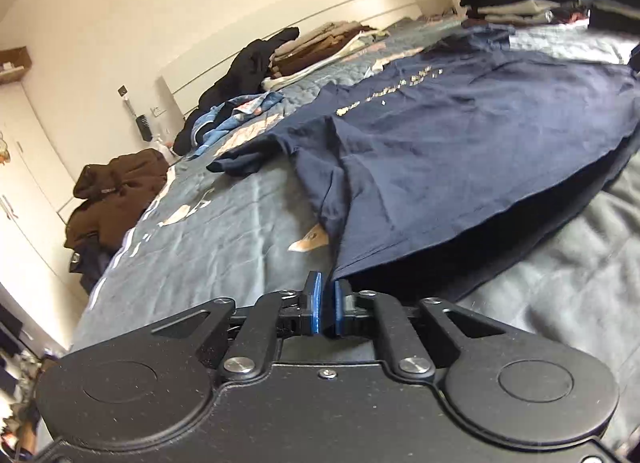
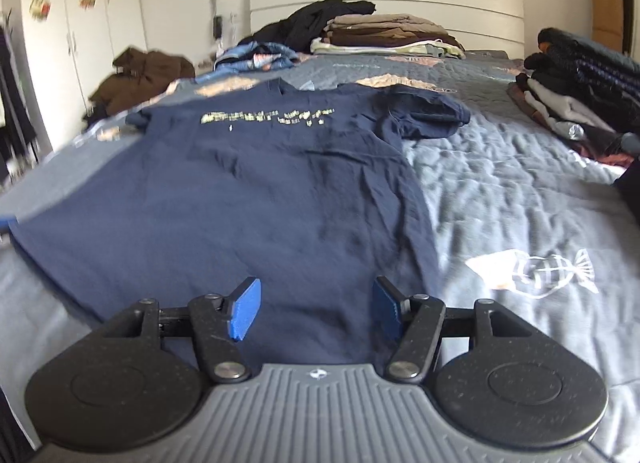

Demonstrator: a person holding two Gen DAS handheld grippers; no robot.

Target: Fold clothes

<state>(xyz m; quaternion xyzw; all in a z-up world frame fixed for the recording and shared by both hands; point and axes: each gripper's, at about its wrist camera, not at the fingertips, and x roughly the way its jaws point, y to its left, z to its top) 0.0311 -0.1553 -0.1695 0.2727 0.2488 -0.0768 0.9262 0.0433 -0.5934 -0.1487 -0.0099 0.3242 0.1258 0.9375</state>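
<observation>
The navy T-shirt [image 2: 248,183] is lying spread across the bed [image 2: 500,191], center frame. The left gripper [image 1: 328,303] is pinching its hem corner; the right gripper [image 2: 316,309] is hovering wide open over the hem, holding nothing. Grip both corners evenly.

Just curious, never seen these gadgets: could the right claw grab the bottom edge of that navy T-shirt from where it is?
Probably yes. The right claw is open over the navy T-shirt near its hem, with only flat cloth between the pads and nothing else in its way.
</observation>
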